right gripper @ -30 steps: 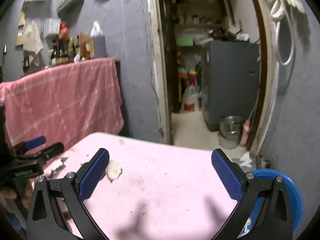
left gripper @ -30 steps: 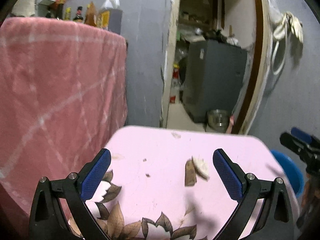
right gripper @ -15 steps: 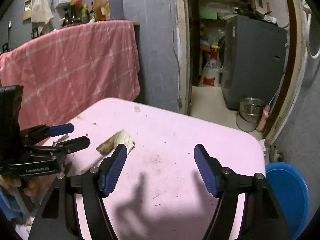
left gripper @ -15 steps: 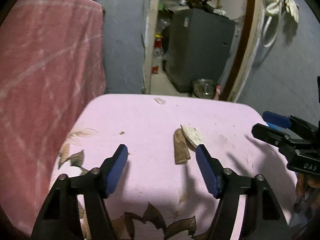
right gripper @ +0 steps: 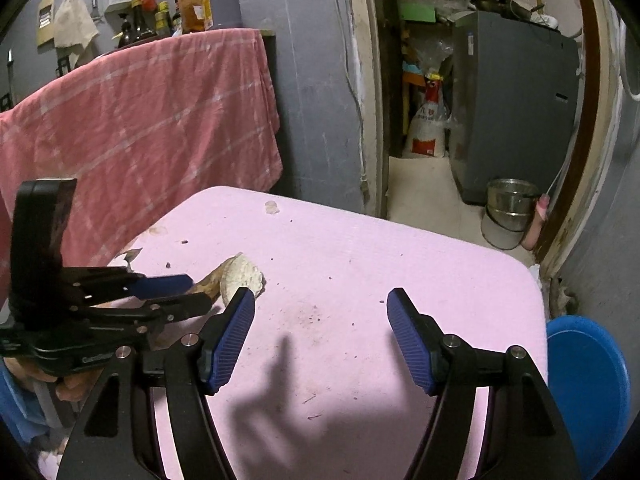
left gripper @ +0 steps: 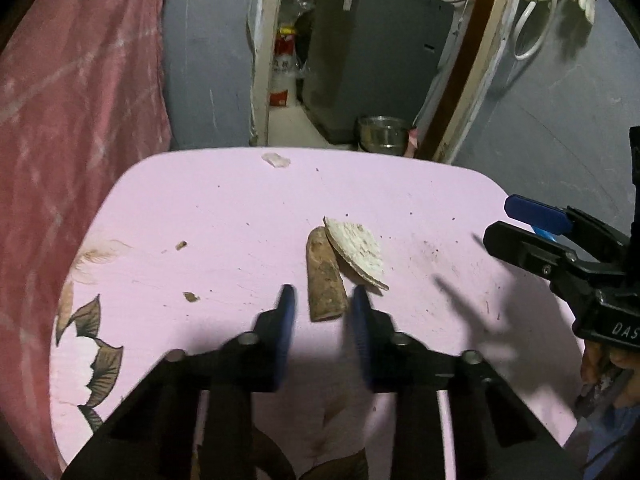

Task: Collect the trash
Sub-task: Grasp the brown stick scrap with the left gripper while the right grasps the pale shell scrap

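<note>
Your left gripper (left gripper: 322, 300) sits low centre of the left wrist view, jaws closing w/ the brown scrap (left gripper: 325, 278) between the blue pads; pads look just beside its near end, not yet pressing. The scrap lies on the pink table (left gripper: 240, 208), mid-frame. Touching its right edge, partly over it, is a pale flat piece (left gripper: 358, 250), so that piece crowds your right pad.

Your right gripper (right gripper: 320, 332) is bottom centre of the right wrist view, jaws apart, nothing but bare tabletop betw. them. In the left view it shows at the right edge (left gripper: 560, 244), well clear of the scrap.

Other bits on the table: a small whitish crumb (left gripper: 275, 160) near the far edge, upper centre; two tiny brown flecks (left gripper: 191, 297) left of your left pads; fine dark specks right of the pale piece. Brown leaf print covers the table's lower left corner.

Around: pink checked cloth (right gripper: 140, 120) hangs just beside the table, left side of both views, bottles (right gripper: 180, 8) on top at upper left in the right view. Blue bin (right gripper: 584, 392) sits lower right in the right view, past the table edge. Open doorway upper centre w/ a grey cabinet (right gripper: 516, 108), a white sack (right gripper: 426, 128) and a metal pot (right gripper: 510, 204) on the floor. Your hand (right gripper: 70, 388) shows lower left under the left gripper in the right view.
</note>
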`<state>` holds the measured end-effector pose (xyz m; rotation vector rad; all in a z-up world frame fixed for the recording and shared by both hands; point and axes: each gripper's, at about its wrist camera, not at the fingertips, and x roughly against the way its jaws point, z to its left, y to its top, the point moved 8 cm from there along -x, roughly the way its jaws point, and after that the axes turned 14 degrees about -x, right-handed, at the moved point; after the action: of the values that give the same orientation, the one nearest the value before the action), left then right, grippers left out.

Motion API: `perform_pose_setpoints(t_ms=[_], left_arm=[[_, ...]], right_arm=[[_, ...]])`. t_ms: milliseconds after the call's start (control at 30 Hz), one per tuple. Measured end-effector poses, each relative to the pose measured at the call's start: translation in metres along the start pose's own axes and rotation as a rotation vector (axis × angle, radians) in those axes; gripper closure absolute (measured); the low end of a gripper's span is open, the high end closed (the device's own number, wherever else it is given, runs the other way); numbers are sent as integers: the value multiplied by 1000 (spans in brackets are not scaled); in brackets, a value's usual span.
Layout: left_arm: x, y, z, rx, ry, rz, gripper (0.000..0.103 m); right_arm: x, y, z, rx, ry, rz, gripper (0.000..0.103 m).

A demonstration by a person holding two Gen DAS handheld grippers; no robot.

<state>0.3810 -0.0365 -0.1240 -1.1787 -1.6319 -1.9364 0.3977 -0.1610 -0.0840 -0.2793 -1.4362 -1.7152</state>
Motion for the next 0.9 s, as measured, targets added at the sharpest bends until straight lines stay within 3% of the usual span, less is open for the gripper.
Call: perform_pose_setpoints(t_ms=[200,367,700,900], left_arm=[[4,4,6,19,-20,-14,88],[8,0,15,29,26,-4,88],[23,-16,47,104,46,-18,88],[29,-22,61,139,55,-26,88]], right_arm=[[-8,-5,5,8,6,34,37],[-20,-13,11,30,10,86,40],[-47,-26,35,58,53,204,41],[-68,-27,47,91,31,239,42]])
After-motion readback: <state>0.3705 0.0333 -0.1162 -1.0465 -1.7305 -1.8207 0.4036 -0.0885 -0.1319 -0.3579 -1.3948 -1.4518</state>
